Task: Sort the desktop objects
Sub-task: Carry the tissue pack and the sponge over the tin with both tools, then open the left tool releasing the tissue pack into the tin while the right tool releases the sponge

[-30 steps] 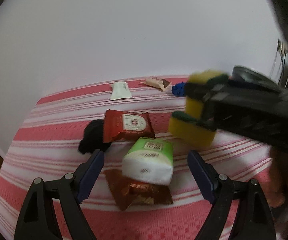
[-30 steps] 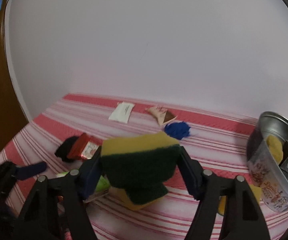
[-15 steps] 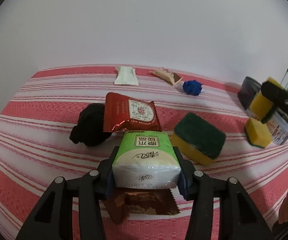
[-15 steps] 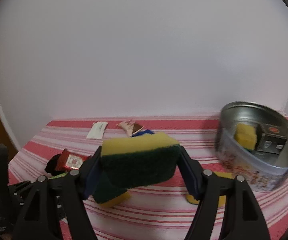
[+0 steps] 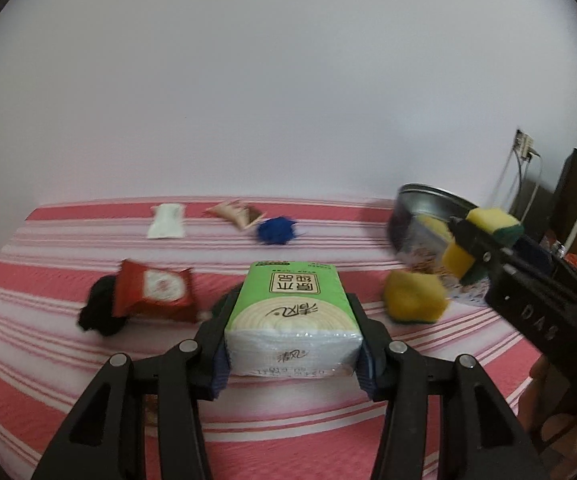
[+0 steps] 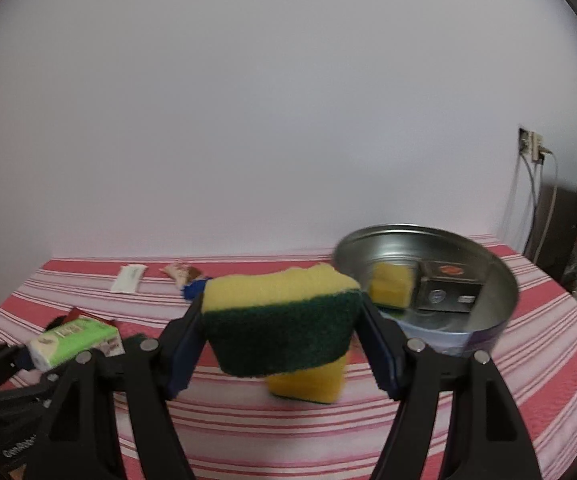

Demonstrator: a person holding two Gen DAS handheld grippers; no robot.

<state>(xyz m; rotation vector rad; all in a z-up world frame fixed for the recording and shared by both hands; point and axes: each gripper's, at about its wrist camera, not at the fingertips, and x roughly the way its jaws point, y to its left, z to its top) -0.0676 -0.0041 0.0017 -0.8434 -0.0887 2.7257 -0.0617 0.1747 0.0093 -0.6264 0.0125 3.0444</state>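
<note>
The right hand-held gripper (image 6: 280, 320), clamped on a yellow-green sponge (image 6: 280, 312), has the open metal tin (image 6: 484, 332) just ahead to its right, nearer than the left hand-held gripper (image 5: 290, 340) gripping the tissue pack (image 5: 290, 312).

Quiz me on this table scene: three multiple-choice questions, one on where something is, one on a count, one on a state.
1. Where is the silver box?
A. In the tin
B. On the cloth
C. In a tool

2. How many sponges show in the right wrist view?
A. One
B. Two
C. Three

3. The left tool is:
A. Empty
B. Shut on the tissue pack
C. Holding a sponge

Answers: 1 A, it sits inside the tin's wall. 2 C, one in the right tool, one in the tin, one on the cloth. 3 B, both pads press the pack's sides.
</note>
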